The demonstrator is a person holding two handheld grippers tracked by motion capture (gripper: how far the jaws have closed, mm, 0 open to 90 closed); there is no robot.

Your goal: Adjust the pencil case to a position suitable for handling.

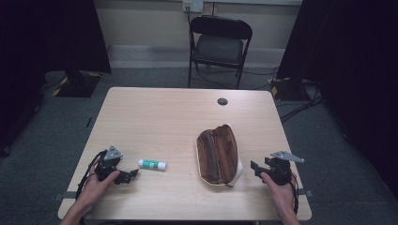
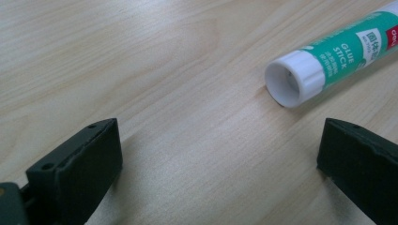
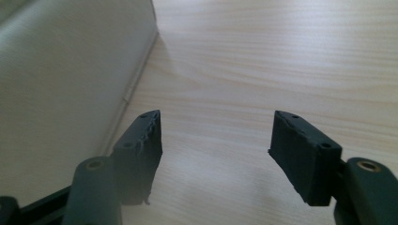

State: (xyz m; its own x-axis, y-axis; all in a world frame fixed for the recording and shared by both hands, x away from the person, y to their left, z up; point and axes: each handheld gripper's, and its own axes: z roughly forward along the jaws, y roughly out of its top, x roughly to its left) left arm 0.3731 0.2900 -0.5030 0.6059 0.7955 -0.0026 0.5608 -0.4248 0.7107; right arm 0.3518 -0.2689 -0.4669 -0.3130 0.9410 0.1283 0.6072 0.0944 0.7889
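The left gripper is resting low on the table with its jaws standing wide apart and nothing between them. Just beyond its tips the glue stick is lying flat, white cap end facing the jaws, its long axis running on toward the brown pencil case. The right gripper, jaws also apart and empty, is sitting beside the case's far side, farther from the stick.

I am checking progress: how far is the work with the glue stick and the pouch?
Nothing looks done yet. The glue stick lies on the table, beside the open pouch. The left gripper is open near it, not touching. The right gripper waits open beside the pouch. Grasping remains.
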